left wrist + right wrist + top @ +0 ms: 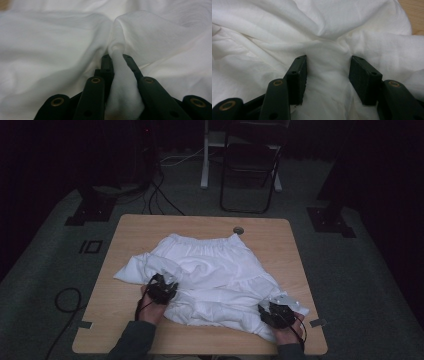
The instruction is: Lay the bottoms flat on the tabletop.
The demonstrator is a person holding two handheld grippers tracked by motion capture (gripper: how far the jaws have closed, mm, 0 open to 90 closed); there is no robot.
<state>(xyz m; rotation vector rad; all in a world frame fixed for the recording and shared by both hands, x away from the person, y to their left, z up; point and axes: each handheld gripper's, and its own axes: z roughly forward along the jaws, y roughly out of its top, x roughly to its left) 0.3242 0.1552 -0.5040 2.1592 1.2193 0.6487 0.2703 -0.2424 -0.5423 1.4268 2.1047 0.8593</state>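
A white garment [215, 270] with a gathered waistband lies rumpled across the wooden table [135, 227]. My left gripper [164, 287] sits on the garment's near left part. In the left gripper view its jaws [117, 58] are shut on a raised fold of the white cloth [120, 45], which is pinched into a narrow ridge between the pads. My right gripper [270, 311] rests on the garment's near right corner. In the right gripper view its jaws [328, 72] stand apart, with a mound of cloth [327, 82] lying between the pads and their inner faces bare.
A small round hole [238, 230] sits in the table near its far edge, just past the waistband. A folding chair [250, 165] and cables [160, 195] are on the floor beyond. Bare wood shows left of the garment and along the near edge [200, 342].
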